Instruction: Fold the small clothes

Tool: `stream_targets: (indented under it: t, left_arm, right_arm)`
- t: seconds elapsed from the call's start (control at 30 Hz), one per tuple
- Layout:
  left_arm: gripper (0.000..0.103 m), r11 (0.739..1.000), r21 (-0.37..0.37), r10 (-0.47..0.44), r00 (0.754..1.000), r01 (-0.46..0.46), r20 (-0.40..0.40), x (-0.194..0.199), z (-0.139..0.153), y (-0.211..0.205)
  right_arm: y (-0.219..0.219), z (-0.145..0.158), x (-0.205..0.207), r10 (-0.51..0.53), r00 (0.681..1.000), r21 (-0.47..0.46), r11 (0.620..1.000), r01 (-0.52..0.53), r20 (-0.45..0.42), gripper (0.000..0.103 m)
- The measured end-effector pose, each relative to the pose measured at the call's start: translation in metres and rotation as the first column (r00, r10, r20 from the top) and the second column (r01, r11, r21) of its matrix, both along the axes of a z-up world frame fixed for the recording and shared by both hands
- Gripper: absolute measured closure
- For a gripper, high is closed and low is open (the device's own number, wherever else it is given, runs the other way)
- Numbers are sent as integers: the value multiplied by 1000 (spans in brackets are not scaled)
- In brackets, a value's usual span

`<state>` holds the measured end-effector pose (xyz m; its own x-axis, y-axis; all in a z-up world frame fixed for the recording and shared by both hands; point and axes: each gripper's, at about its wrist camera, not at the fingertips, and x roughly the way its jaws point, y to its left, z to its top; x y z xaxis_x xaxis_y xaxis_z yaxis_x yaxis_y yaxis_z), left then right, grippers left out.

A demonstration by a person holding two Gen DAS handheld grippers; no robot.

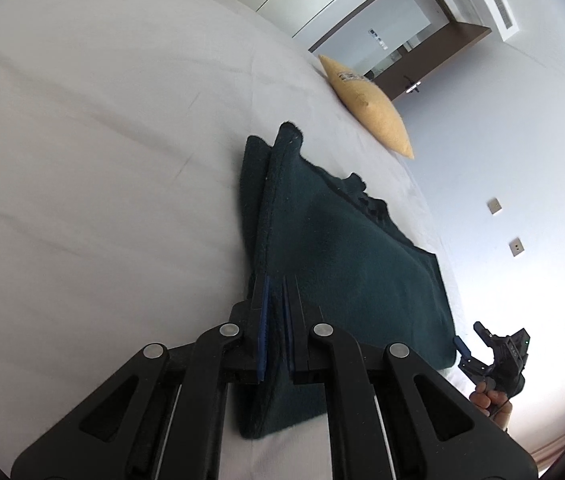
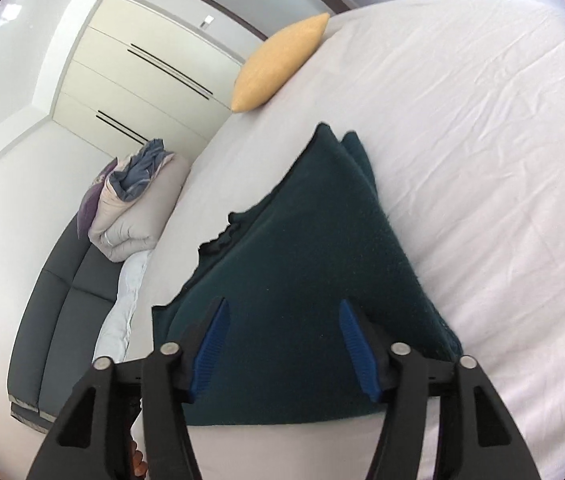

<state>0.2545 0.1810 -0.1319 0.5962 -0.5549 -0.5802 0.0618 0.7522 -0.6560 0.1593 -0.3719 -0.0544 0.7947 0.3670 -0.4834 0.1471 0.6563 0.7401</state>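
Print on yellow cushion (image 1: 366, 108) too blurred to read

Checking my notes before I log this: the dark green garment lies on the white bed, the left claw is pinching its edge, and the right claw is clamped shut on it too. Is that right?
Not quite. The right claw is open, its blue pads spread apart above the dark green garment, as the right wrist view shows. The rest holds: the garment lies on the white bed and the left claw pinches its edge.

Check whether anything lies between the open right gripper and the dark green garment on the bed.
Nothing visible does. The right gripper hangs open directly over the dark green garment, with only air between its blue pads and the cloth. The left gripper already pinches a raised fold.
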Motion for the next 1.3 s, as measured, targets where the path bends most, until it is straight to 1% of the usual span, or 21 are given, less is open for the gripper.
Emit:
stream_targets:
  t: [0.03,0.07,0.1,0.13,0.17,0.23,0.33,0.4,0.47,0.53,0.6,0.7,0.73,0.77,0.8,0.87,0.9,1.03,1.1,1.23,1.3]
  left_arm:
    - [85,1000,-11,8,1000,-8,7,-8,5,5]
    - [58,999,-34,18,1000,-18,6,-14,8,9]
    - [36,998,-58,27,1000,-27,1,-19,9,12]
    - [7,996,-79,46,999,-46,-3,-24,9,14]
    - [5,991,-108,77,997,-76,7,-34,9,19]
    - [5,988,-141,57,998,-59,-16,-38,5,17]
    - [6,991,-132,-13,993,-2,-115,-33,-14,6]
    - [6,993,-112,-37,992,23,-124,-30,-20,1]
    - [6,991,-130,-48,988,28,-148,-23,-21,0]
    - [6,987,-154,-75,982,48,-174,-14,-23,-2]
    - [7,982,-159,-135,971,103,-199,-3,-27,-8]
    - [12,971,-176,-201,953,163,-226,13,-30,-17]
    - [19,965,-194,-218,947,174,-236,18,-32,-18]
    - [29,959,-217,-232,941,180,-247,23,-36,-19]
    - [35,954,-236,-243,934,183,-261,28,-40,-19]
    - [66,948,-266,-252,923,175,-290,34,-49,-17]
    - [71,947,-275,-252,919,169,-304,35,-54,-16]
    - [71,930,-339,-254,919,146,-301,34,-62,-9]
    - [75,927,-348,-247,923,137,-295,32,-63,-8]
    - [90,925,-361,-234,928,121,-288,29,-63,-9]
    - [93,927,-360,-219,934,108,-283,28,-62,-10]
  right_arm:
    - [3,4,-5,-1,1000,8,1000,1,13,31]
    - [8,7,-8,7,1000,25,1000,-8,26,31]
    - [14,9,-8,22,999,38,999,-24,34,31]
    - [22,12,-8,42,998,44,998,-43,37,31]
    - [31,14,-6,64,997,45,997,-66,39,31]
    - [47,16,-4,110,993,45,993,-112,40,31]
    - [74,17,4,170,985,51,984,-172,27,31]
    - [86,18,7,195,980,44,980,-196,30,31]
    - [95,19,10,222,975,44,974,-223,30,31]
    - [101,19,10,238,971,47,970,-239,30,31]
    - [107,18,12,254,967,52,965,-256,30,31]
    - [114,17,16,271,962,57,960,-273,29,31]
    - [117,17,16,277,960,57,959,-279,28,31]
    - [120,16,17,284,959,58,957,-285,26,31]
    - [122,16,18,291,956,59,955,-292,24,31]
    - [129,18,21,309,951,54,949,-310,22,31]
    - [131,19,22,316,948,49,947,-317,21,31]
    - [143,25,35,349,937,30,936,-350,19,31]
    - [152,27,46,374,927,22,927,-374,11,31]
    - [182,27,79,450,892,-18,892,-451,-46,31]
    - [200,25,98,488,870,-30,871,-491,-71,31]
